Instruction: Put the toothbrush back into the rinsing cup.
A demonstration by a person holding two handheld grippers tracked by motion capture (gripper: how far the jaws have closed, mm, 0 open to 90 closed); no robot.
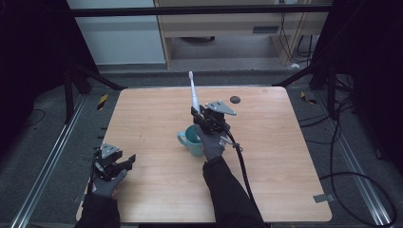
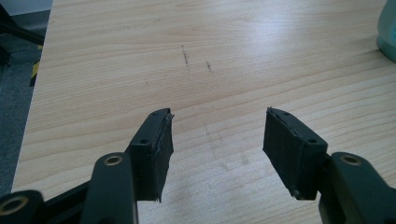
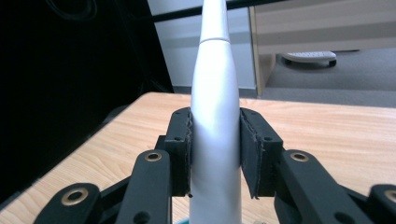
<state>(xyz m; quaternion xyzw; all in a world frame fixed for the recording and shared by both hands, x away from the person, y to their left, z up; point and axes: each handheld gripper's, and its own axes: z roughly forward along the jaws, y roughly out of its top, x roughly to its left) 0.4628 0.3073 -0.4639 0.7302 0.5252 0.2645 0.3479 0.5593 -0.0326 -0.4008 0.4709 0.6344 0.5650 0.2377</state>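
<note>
A white electric toothbrush (image 1: 193,95) stands nearly upright over a teal mug (image 1: 191,140) near the middle of the wooden table (image 1: 266,161). My right gripper (image 1: 197,114) is shut on its handle, just above the mug. In the right gripper view the white toothbrush handle (image 3: 215,140) is pinched between both pads, and its lower end drops toward the mug's rim. My left gripper (image 1: 129,160) rests at the table's front left corner, open, with nothing between its fingers (image 2: 154,149). An edge of the teal mug (image 2: 388,32) shows at the far right of the left gripper view.
A small dark round disc (image 1: 235,99) lies near the table's back edge, right of the toothbrush. The right gripper's black cable (image 1: 242,166) trails back across the table toward the front. Black frame posts stand around the table.
</note>
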